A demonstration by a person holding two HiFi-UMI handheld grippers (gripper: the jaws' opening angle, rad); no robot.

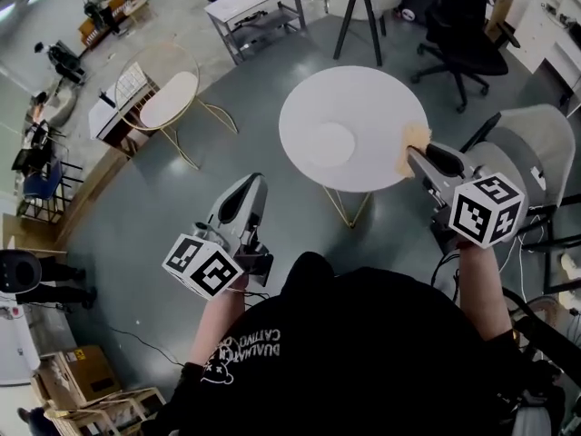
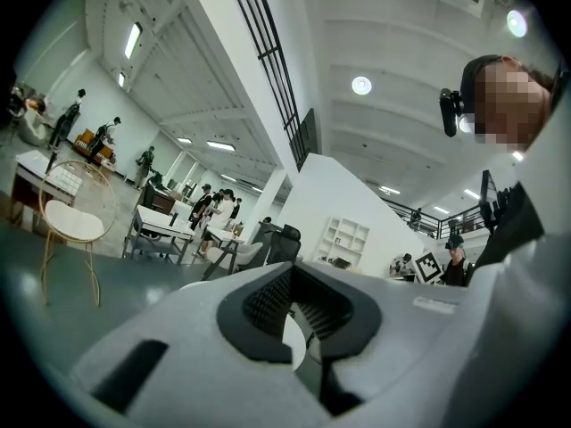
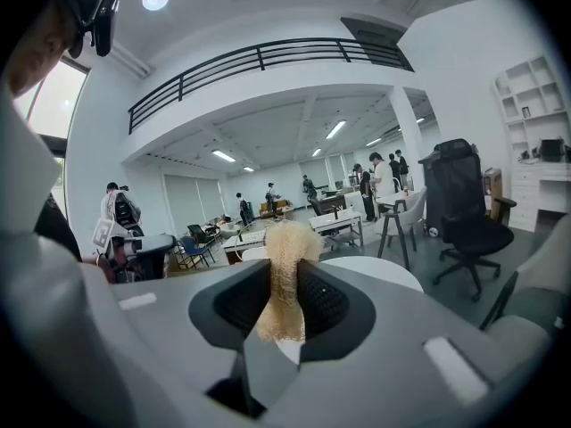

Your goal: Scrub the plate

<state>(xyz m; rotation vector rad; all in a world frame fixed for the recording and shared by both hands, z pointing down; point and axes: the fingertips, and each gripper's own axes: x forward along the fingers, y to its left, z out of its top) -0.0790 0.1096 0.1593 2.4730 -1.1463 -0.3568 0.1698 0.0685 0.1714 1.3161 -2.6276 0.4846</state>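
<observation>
Readying the scrub pad for the plate

We hold our right claw (image 1: 416, 155) clamped on a tan scrub pad (image 1: 415, 140) at the right edge of the round white tabletop (image 1: 363, 98). The pad's free end sticks out past the tips so it can rub. The plate (image 1: 329, 143) lies flat near the tabletop's middle, apart from both claws. Our left claw (image 1: 255, 182) is pressed together on nothing and hangs off the tabletop's left side, probably so it can steady the plate.

The flat white plate (image 1: 329, 143) lies on the round white desk (image 1: 372, 98), seemingly left of centre; the tan fibrous scrubber (image 1: 414, 142) is at the desk's right edge.
</observation>
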